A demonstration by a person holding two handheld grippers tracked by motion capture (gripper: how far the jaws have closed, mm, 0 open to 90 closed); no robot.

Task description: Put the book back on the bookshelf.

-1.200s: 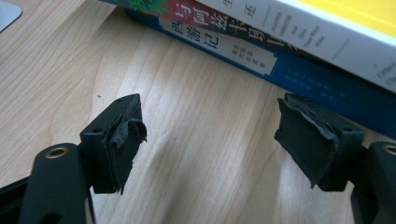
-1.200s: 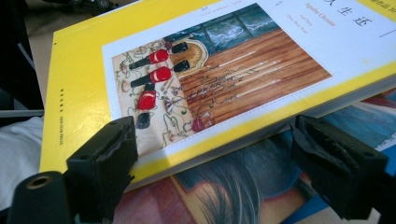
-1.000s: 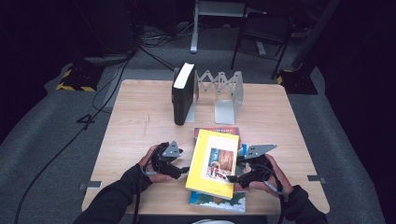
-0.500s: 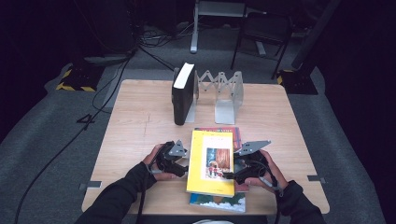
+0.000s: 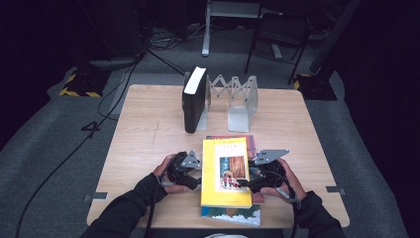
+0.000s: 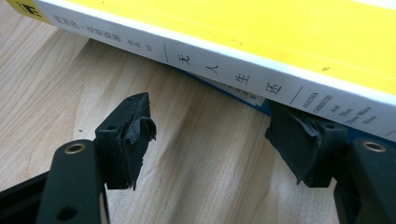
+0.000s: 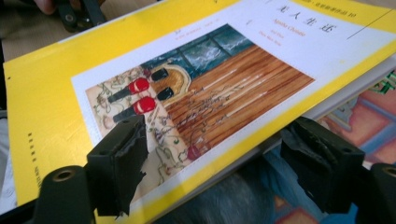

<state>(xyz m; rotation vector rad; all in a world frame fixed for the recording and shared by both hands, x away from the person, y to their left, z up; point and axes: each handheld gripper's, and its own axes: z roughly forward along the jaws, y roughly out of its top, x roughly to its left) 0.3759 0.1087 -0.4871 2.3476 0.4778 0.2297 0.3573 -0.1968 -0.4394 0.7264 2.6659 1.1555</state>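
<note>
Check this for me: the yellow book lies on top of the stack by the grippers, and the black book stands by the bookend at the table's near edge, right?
Not quite. The black book stands at the table's far edge beside the bookend, as the high view shows. The yellow book does top the stack.

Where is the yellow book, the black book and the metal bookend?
yellow book (image 5: 225, 171), high view, front cover.
black book (image 5: 194, 99), high view, spine side.
metal bookend (image 5: 241, 101), high view, upright plate.

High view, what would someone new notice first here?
The yellow book stands out at the table's near edge, lying on top of other books. The left gripper and right gripper flank it; in the right gripper view its free edge lies between that gripper's jaws, which have just been closing. Farther back, a black book stands upright in a metal rack.
</note>
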